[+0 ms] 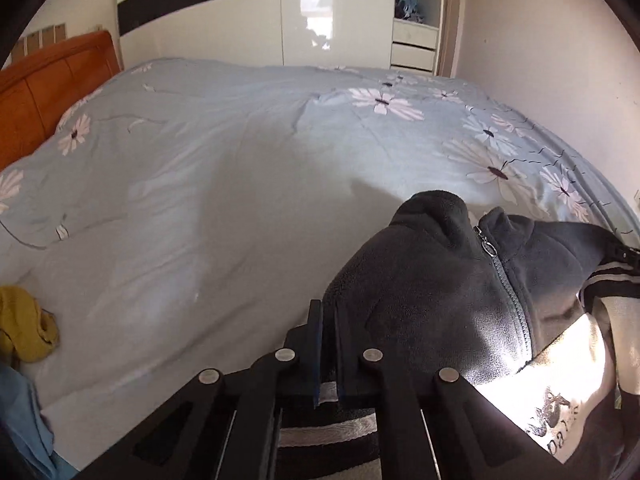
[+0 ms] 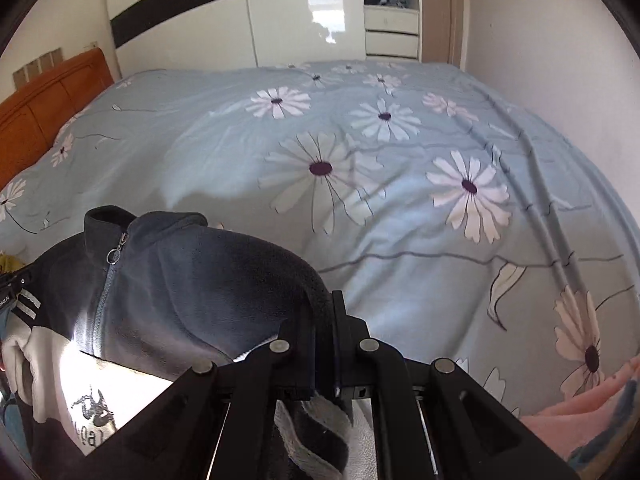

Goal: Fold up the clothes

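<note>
On the bed's far left lie a yellow garment [image 1: 24, 322] and a blue cloth [image 1: 22, 420], untouched. Next comes the left hand-held gripper [image 1: 328, 354], its jaws closed on the striped edge of the dark fleece jacket [image 1: 436, 280]. That jacket is lifted between both tools above the flowered duvet [image 1: 208, 184], zipped, collar up. Rightmost, the right hand-held gripper [image 2: 326, 350] is clamped on the jacket's other side. No fold looks made yet; folding seems barely begun.
</note>
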Demonstrator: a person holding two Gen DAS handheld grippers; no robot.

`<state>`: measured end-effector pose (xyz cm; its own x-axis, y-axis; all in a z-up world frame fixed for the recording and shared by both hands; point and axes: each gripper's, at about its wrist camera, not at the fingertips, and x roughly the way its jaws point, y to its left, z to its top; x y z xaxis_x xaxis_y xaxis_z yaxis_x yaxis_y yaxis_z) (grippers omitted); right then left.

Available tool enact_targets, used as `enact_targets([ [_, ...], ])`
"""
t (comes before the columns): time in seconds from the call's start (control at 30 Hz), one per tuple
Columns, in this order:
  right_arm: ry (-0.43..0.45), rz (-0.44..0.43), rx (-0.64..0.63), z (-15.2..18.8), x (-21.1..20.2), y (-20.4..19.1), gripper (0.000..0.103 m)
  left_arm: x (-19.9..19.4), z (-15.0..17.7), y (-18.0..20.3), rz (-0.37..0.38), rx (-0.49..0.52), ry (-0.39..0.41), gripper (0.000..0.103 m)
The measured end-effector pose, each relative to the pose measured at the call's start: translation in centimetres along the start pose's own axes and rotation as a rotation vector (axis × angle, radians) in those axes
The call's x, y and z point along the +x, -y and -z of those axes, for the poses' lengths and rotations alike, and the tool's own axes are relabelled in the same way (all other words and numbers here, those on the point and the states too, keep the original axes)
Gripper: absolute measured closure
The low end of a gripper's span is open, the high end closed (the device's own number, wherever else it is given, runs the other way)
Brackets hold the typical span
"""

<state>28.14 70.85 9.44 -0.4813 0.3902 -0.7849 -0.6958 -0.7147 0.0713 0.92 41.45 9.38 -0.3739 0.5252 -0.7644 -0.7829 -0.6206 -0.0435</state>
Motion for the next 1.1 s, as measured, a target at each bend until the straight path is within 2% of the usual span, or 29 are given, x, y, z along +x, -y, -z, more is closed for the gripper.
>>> enact_targets([
  [0.07,-0.031,0.013,-0.003,0.5,1.2,0.0,0.097,1.8,0.6,-0.3,0.021,-0.045,-0.037,0.096],
  [0.2,-0.02,0.042,-0.043,0.7,0.5,-0.8,0.096,0.2,1.0,-0.3,0.084,-0.063,-0.026,0.093],
  [0.23,-0.01,0.047,-0.054,0.6,0.0,-1.0,0.096,-0.6,1.0,-0.2,0.096,-0.065,-0.02,0.084],
  [0.27,0.0,0.051,-0.065,0.5,-0.6,-1.2,0.093,-1.5,1.1,-0.2,0.108,-0.067,-0.014,0.07],
  [0.3,0.009,0.06,-0.076,0.5,-1.2,-1.5,0.085,-2.6,1.4,-0.5,0.128,-0.067,-0.004,0.064],
  [0.33,0.017,0.073,-0.083,0.6,-2.0,-1.9,0.076,-3.8,1.8,-0.6,0.135,-0.066,0.011,0.053],
  [0.37,0.025,0.077,-0.088,0.7,-2.8,-2.2,0.055,-4.9,2.2,-0.8,0.142,-0.065,0.025,0.048],
  [0.4,0.037,0.069,-0.094,1.0,-3.6,-2.5,0.045,-6.1,2.7,-1.0,0.149,-0.064,0.039,0.047],
  [0.53,0.085,0.012,-0.15,3.8,-8.1,-4.9,0.043,-10.3,7.6,-3.5,0.119,-0.075,0.076,0.04],
  [0.63,0.105,-0.05,-0.203,7.4,-11.1,-7.0,0.043,-11.5,13.3,-5.5,0.108,-0.128,0.048,0.039],
  [0.7,0.093,-0.07,-0.231,9.6,-12.0,-8.2,0.042,-11.6,17.4,-6.5,0.156,-0.201,0.022,0.039],
  [0.8,0.059,-0.094,-0.251,12.2,-12.2,-9.6,0.042,-10.0,21.8,-7.4,0.242,-0.335,-0.037,0.039],
  [0.87,0.041,-0.108,-0.255,13.3,-12.1,-10.3,0.043,-9.1,23.3,-7.4,0.266,-0.397,-0.055,0.039],
  [0.9,0.038,-0.114,-0.256,13.7,-12.2,-10.6,0.042,-9.1,23.5,-7.0,0.254,-0.399,-0.036,0.039],
  [1.0,0.035,-0.131,-0.257,14.5,-12.6,-11.4,0.043,-9.0,22.8,-5.3,0.244,-0.37,-0.018,0.039],
  [1.1,0.034,-0.136,-0.256,15.1,-13.1,-11.8,0.042,-8.4,22.1,-3.2,0.289,-0.334,-0.023,0.041],
])
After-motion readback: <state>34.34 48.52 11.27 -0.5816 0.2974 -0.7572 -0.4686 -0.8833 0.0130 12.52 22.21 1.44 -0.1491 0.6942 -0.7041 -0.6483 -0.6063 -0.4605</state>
